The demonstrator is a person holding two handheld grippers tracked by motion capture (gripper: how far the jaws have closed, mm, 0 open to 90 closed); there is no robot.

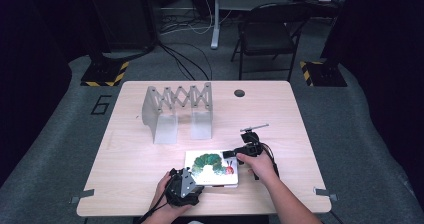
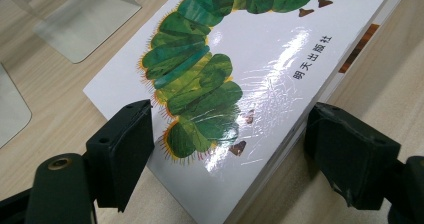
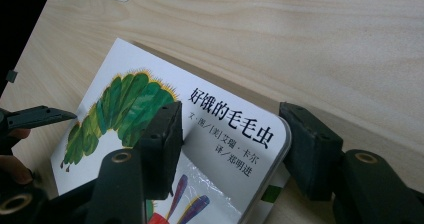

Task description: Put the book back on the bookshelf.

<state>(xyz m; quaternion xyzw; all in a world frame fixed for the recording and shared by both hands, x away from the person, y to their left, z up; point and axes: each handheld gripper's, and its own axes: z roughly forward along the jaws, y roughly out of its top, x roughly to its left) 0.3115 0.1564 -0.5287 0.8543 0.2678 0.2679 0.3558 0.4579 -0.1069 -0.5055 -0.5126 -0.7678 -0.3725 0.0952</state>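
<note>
A white picture book (image 1: 212,167) with a green caterpillar on its cover lies flat near the table's front edge. My left gripper (image 1: 198,185) is at the book's near left corner. In the left gripper view it (image 2: 230,134) is open, and its jaws straddle that corner of the book (image 2: 270,59). My right gripper (image 1: 232,156) is at the book's right end. In the right gripper view it (image 3: 232,134) is open too, one jaw over the cover (image 3: 125,109) and the other just outside the rounded corner. The left gripper's jaw (image 3: 35,117) shows at the far left.
A grey metal expanding book rack (image 1: 177,106) stands behind the book at the table's middle; its base plates (image 2: 85,21) lie close to the book. A cable hole (image 1: 239,93) is at the back. A folding chair (image 1: 267,31) and cables are beyond the table.
</note>
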